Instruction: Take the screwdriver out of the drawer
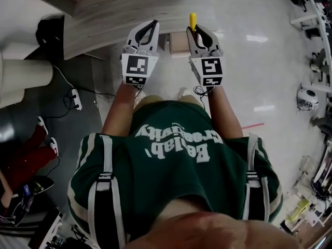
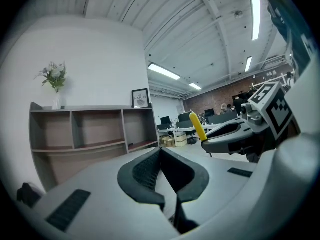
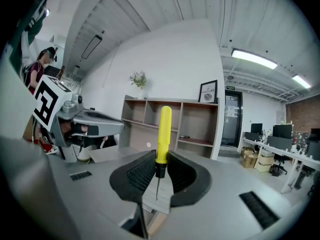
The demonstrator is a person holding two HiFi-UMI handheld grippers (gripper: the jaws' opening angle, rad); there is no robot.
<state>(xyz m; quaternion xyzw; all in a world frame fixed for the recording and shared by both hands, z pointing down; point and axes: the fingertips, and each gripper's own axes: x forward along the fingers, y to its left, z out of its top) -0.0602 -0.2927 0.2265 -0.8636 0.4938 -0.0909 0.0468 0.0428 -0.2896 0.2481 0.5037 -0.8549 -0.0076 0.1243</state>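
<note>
Right claw (image 3: 159, 160) around screwdriver (image 3: 164, 131), above floor (image 1: 254, 77)

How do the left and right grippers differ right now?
The right gripper is shut on the yellow screwdriver, handle up, shaft down; the left gripper holds nothing. The right's jaws stand apart on the handle; the left's jaws meet. Both are the same build, side by side, pointing away from the person.

Wooden shelves (image 2: 95, 129) (open), white wall (image 2: 100, 59), ceiling striplights (image 2: 164, 71)
</note>
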